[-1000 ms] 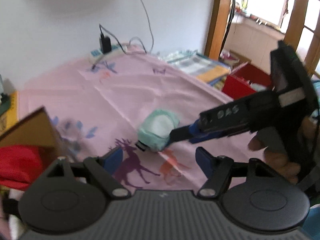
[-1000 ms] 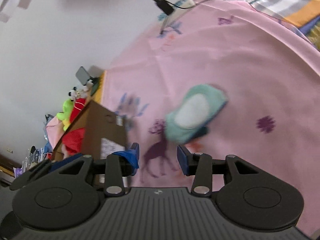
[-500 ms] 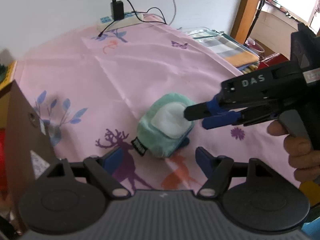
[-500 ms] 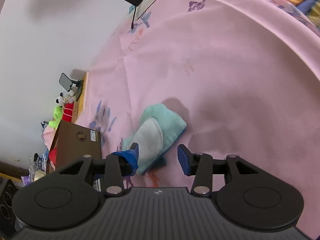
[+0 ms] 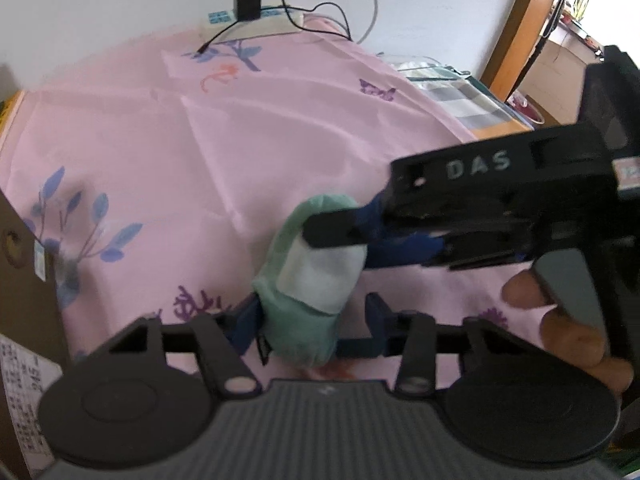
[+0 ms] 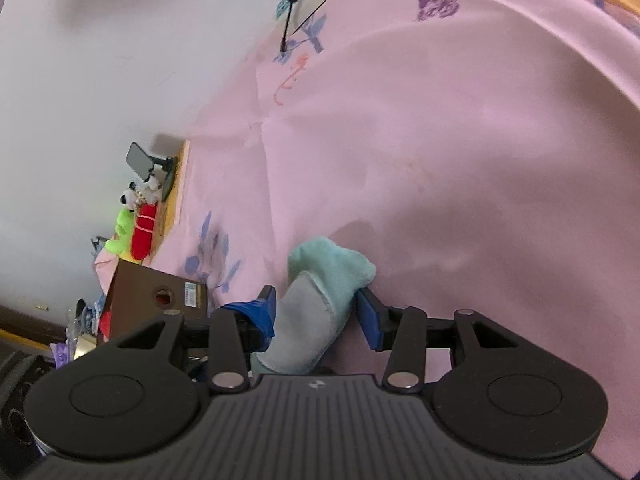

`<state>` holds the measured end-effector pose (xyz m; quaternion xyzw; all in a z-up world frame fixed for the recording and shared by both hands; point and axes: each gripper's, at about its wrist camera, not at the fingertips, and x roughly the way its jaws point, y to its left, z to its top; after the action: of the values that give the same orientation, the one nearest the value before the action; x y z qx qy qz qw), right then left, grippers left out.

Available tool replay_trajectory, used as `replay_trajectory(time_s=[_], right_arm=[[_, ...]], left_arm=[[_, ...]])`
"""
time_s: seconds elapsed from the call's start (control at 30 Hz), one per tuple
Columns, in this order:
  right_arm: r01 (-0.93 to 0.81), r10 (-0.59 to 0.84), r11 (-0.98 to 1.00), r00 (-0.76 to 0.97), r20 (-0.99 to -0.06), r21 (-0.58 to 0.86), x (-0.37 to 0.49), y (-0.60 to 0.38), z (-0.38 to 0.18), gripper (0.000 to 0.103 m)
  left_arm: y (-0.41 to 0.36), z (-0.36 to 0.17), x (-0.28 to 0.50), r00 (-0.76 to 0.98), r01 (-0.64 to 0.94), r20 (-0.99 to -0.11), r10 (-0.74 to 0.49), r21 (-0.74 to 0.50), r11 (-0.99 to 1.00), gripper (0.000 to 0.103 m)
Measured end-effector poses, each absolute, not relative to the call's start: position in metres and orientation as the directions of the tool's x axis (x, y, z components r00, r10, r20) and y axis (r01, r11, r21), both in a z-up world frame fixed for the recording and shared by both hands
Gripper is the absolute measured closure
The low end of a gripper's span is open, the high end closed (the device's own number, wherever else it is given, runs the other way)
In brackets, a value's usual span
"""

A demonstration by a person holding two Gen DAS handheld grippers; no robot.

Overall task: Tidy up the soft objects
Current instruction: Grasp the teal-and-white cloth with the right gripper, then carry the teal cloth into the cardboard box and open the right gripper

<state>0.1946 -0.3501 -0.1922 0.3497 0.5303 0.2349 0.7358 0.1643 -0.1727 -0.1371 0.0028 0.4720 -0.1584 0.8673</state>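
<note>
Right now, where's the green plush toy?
The green plush toy lies on the pink cloth between both grippers' jaws, low in each wrist view, right of the cardboard box.

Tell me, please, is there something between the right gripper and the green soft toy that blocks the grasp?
Nothing visible does. The green soft toy already sits between the open jaws of the right gripper, on the pink cloth. The left gripper also brackets the toy from its own side.

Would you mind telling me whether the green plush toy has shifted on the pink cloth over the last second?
Yes. The green plush toy lay flat beside the purple deer print; now it is tipped up on end, between the right gripper's fingers.
</note>
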Motion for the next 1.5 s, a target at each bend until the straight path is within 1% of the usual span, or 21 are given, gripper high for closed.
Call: replay_trajectory(time_s=[0.03, 0.2, 0.27, 0.4, 0.6, 0.77, 0.9, 0.97, 1.07, 1.1, 1.17, 1.27, 1.3, 1.4, 1.5], right_arm=[[0.026, 0.73, 0.632, 0.316, -0.606, 0.775, 0.194, -0.349, -0.194, 0.073], [0.029, 0.777, 0.587, 0.263, -0.573, 0.809, 0.189, -0.344, -0.197, 0.079], [0.029, 0.785, 0.574, 0.264, -0.56, 0.818, 0.183, -0.345, -0.193, 0.08], [-0.003, 0.815, 0.538, 0.256, -0.52, 0.843, 0.172, -0.35, -0.178, 0.082], [-0.121, 0.854, 0.49, 0.264, -0.448, 0.863, 0.159, -0.334, -0.13, 0.082], [-0.245, 0.883, 0.45, 0.265, -0.388, 0.859, 0.152, -0.29, -0.088, 0.082], [-0.343, 0.907, 0.413, 0.24, -0.347, 0.843, 0.145, -0.238, -0.06, 0.082], [-0.382, 0.914, 0.402, 0.215, -0.344, 0.832, 0.142, -0.21, -0.052, 0.082], [-0.429, 0.909, 0.416, 0.192, -0.369, 0.802, 0.134, -0.17, -0.048, 0.08], [-0.434, 0.903, 0.43, 0.191, -0.386, 0.792, 0.13, -0.156, -0.049, 0.078], [-0.418, 0.875, 0.483, 0.206, -0.438, 0.769, 0.127, -0.135, -0.056, 0.078], [-0.382, 0.814, 0.581, 0.244, -0.527, 0.719, 0.121, -0.113, -0.064, 0.078], [-0.373, 0.79, 0.613, 0.261, -0.556, 0.697, 0.117, -0.108, -0.065, 0.078], [-0.392, 0.714, 0.699, 0.325, -0.621, 0.598, 0.107, -0.099, -0.063, 0.077], [-0.391, 0.643, 0.764, 0.391, -0.659, 0.513, 0.099, -0.096, -0.06, 0.077]], left_arm=[[-0.173, -0.136, 0.165, 0.505, 0.28, -0.818, -0.277, -0.148, 0.948, 0.08], [-0.176, -0.132, 0.16, 0.495, 0.308, -0.808, -0.32, -0.182, 0.934, 0.087], [-0.176, -0.131, 0.156, 0.489, 0.314, -0.809, -0.327, -0.187, 0.931, 0.087], [-0.168, -0.116, 0.139, 0.505, 0.331, -0.781, -0.368, -0.218, 0.918, 0.087], [-0.139, -0.075, 0.11, 0.572, 0.356, -0.703, -0.424, -0.253, 0.9, 0.087], [-0.098, -0.038, 0.086, 0.661, 0.337, -0.632, -0.405, -0.232, 0.912, 0.087], [-0.045, -0.014, 0.069, 0.719, 0.29, -0.583, -0.378, -0.242, 0.926, 0.087], [-0.02, -0.007, 0.06, 0.739, 0.264, -0.571, -0.359, -0.244, 0.933, 0.087], [0.015, -0.006, 0.047, 0.753, 0.223, -0.573, -0.323, -0.24, 0.945, 0.087], [0.027, -0.009, 0.045, 0.752, 0.206, -0.581, -0.313, -0.245, 0.948, 0.085], [0.047, -0.018, 0.042, 0.738, 0.176, -0.605, -0.299, -0.255, 0.951, 0.083], [0.069, -0.037, 0.042, 0.707, 0.121, -0.659, -0.256, -0.243, 0.962, 0.082], [0.076, -0.042, 0.039, 0.697, 0.111, -0.673, -0.247, -0.24, 0.965, 0.079], [0.092, -0.052, 0.03, 0.668, 0.1, -0.701, -0.249, -0.246, 0.964, 0.043], [0.103, -0.05, 0.014, 0.687, 0.099, -0.69, -0.229, -0.223, 0.97, 0.043]])
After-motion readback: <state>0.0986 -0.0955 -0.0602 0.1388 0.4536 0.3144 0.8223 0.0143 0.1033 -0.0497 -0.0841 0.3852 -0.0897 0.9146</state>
